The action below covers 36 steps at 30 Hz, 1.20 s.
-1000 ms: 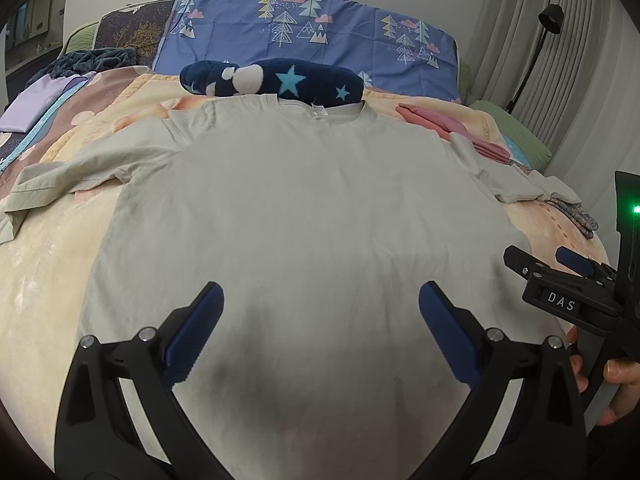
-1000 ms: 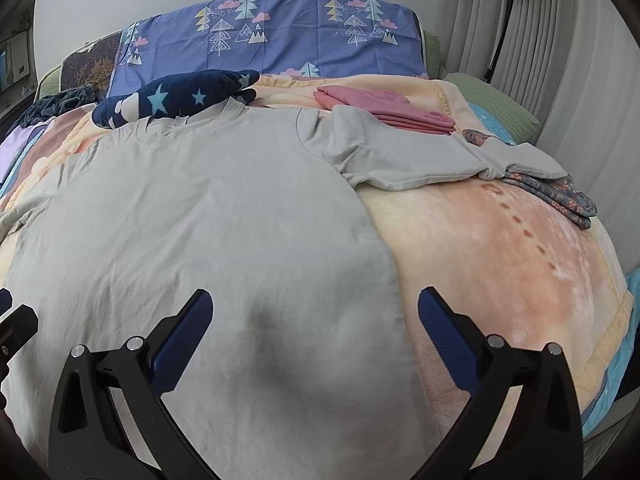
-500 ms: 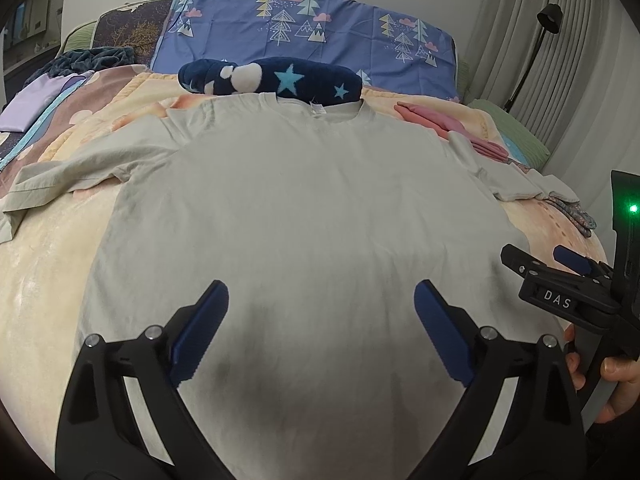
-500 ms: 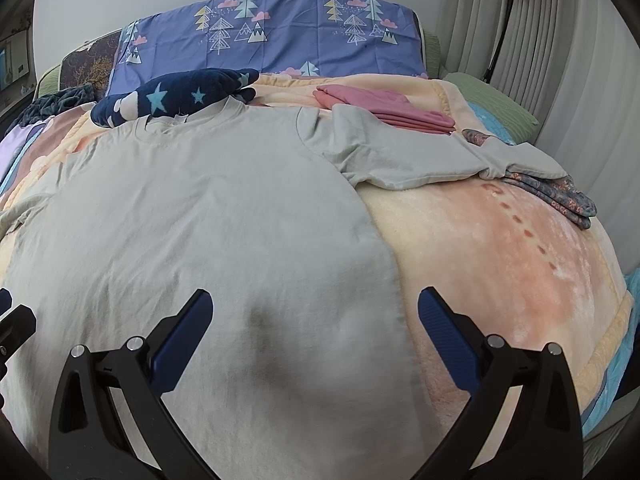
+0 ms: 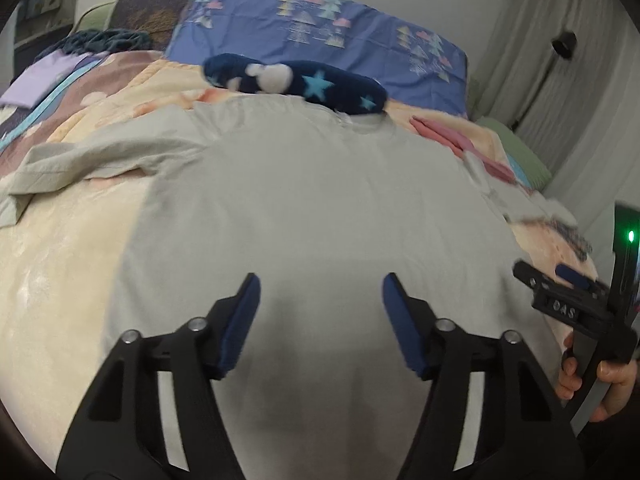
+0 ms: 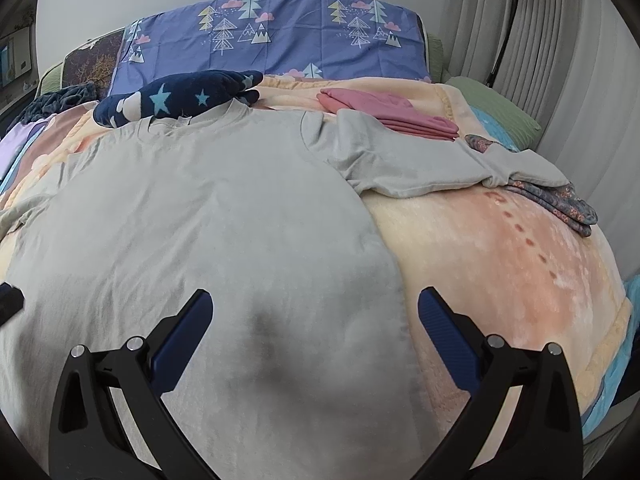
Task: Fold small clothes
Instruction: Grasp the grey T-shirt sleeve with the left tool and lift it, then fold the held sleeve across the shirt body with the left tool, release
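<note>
- Bedroom with curtains on the right; a bed under a peach blanket carries everything.
- Grey T-shirt lies spread flat, front up, across the middle of the bed, collar toward the head edge, hem at the foot edge, both sleeves out sideways.
- Left claw has narrowed since a second ago: its blue pads sit closer together, though still apart and holding nothing, low over the hem. The view is blurred and tilted, so it is moving. I judge a pinch on the lower shirt is beginning; no fold is made yet.
- Right claw is unchanged, spread wide over the shirt's right side edge, empty.
- Pink folded clothes and a flowered folded piece lie near the bed's right edge; a starry navy cushion touches the collar.
- Writing: "DAS" on the right claw's body, seen from the left camera.
</note>
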Motion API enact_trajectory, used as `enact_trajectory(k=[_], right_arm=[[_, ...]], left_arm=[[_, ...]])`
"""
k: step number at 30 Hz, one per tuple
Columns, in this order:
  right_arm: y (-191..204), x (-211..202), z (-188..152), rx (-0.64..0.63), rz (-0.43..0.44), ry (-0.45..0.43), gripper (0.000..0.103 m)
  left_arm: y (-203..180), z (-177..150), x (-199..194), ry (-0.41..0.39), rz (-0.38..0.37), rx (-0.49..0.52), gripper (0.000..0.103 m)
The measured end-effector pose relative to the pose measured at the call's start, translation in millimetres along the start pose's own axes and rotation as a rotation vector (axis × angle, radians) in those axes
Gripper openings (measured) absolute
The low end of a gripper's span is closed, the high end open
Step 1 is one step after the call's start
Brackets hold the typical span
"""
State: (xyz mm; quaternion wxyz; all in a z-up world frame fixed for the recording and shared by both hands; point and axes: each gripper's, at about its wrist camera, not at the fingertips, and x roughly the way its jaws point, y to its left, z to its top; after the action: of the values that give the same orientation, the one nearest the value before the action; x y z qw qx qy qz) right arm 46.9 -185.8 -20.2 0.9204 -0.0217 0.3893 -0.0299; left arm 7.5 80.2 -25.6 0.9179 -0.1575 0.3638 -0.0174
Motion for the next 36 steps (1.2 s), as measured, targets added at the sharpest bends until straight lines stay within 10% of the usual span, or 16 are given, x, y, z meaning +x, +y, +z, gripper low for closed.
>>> enact_trajectory(k=[10, 20, 21, 23, 24, 29, 36], right_arm=[[9, 2, 4, -0.047, 0.037, -0.023, 0.102], [18, 16, 8, -0.071, 0.008, 0.011, 0.102], [18, 17, 9, -0.069, 0.007, 0.014, 0.102], [18, 20, 10, -0.064, 0.008, 0.02, 0.102], [18, 21, 11, -0.064, 0.01, 0.022, 0.102], [14, 27, 13, -0.061, 0.005, 0.022, 0.102], [6, 33, 15, -0.021, 0.026, 0.019, 0.102]], left_arm=[[227, 12, -46, -0.111, 0.336, -0.529, 0.052], [378, 38, -38, -0.182, 0.313, -0.889, 0.064], [378, 44, -37, -0.19, 0.339, -0.876, 0.061], [383, 56, -34, -0.202, 0.386, -0.843, 0.01], [383, 59, -32, -0.197, 0.387, -0.839, 0.004], [348, 102, -48, -0.273, 0.326, -0.751, 0.004], [153, 217, -64, -0.351, 0.12, -0.251, 0.004]])
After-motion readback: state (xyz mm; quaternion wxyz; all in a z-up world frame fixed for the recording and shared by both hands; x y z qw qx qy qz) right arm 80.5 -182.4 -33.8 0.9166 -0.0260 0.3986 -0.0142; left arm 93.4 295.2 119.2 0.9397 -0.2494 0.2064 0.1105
